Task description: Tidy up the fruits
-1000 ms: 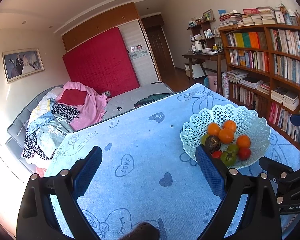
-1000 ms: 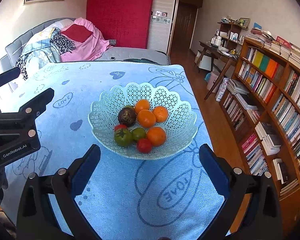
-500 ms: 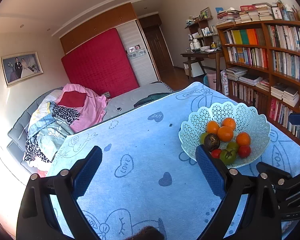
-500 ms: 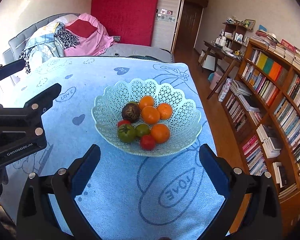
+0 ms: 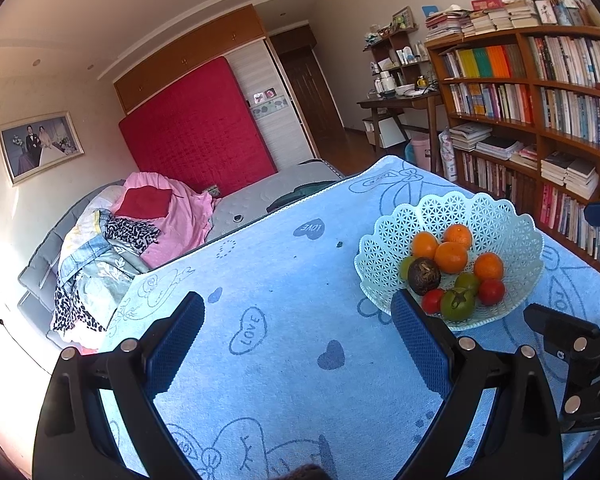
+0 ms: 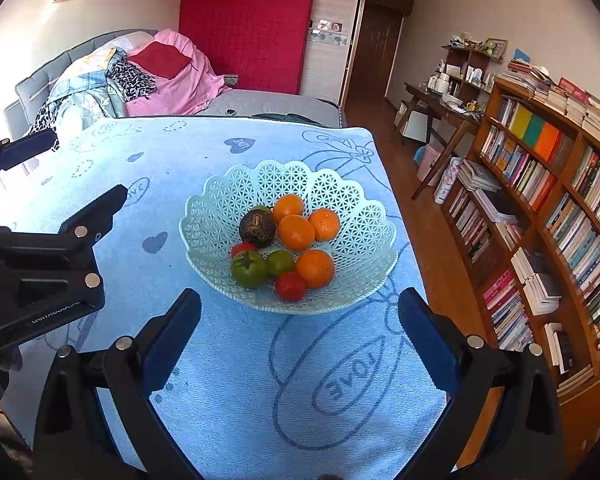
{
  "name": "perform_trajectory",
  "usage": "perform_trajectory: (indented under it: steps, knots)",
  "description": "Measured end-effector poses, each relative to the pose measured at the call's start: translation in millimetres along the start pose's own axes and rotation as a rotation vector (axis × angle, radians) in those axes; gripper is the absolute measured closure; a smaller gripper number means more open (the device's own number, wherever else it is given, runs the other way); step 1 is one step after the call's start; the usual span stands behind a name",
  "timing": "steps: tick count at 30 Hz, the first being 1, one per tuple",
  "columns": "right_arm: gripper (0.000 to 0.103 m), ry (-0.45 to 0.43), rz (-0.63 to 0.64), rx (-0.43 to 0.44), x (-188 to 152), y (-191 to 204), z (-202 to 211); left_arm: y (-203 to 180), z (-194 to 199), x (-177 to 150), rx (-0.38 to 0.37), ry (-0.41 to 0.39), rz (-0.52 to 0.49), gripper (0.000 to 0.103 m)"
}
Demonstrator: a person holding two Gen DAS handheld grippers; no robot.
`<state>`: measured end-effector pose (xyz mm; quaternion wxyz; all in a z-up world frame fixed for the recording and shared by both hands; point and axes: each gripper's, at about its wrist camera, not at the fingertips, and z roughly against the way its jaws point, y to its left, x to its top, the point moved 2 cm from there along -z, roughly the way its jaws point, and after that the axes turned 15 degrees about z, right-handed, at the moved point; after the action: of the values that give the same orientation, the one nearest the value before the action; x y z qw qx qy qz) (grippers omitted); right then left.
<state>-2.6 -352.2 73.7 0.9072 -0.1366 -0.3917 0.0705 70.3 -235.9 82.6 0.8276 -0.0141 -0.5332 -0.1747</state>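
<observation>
Basket: I see the pale green lattice fruit basket [image 6: 300, 184] resting on the table [image 6: 228, 380], nearer its right edge than its left.
Fruit: four oranges [image 6: 296, 232], a dark brown round fruit [image 6: 257, 228], green tomatoes [image 6: 249, 269] and red tomatoes [image 6: 290, 286] all lie inside the basket; I see none out on the cloth.
Right claw [image 6: 299, 322]: released, jaws spread wide and empty, hovering just short of the basket's near rim.
Left claw [image 5: 296, 330]: released and empty over bare blue cloth; its right finger [image 5: 418, 344] overlaps the basket's near-left rim in my view.
Open room: the cloth left of the basket is bare to the far edge, where the bed [image 6: 260, 102] begins.
Right edge: beyond the basket the table drops to wooden floor [image 6: 432, 216], with the bookshelf [image 6: 560, 216] past it.
</observation>
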Motion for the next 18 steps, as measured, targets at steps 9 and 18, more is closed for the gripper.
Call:
perform_trajectory:
  steps: [9,18]
  knots:
    - [0.003,-0.002,0.000,-0.003,0,-1,2,3,-2,0,0.022,0.003,-0.001,0.009]
    - [0.003,-0.004,0.000,-0.001,1,-1,3,12,-6,-5,0.047,0.036,0.019,0.009]
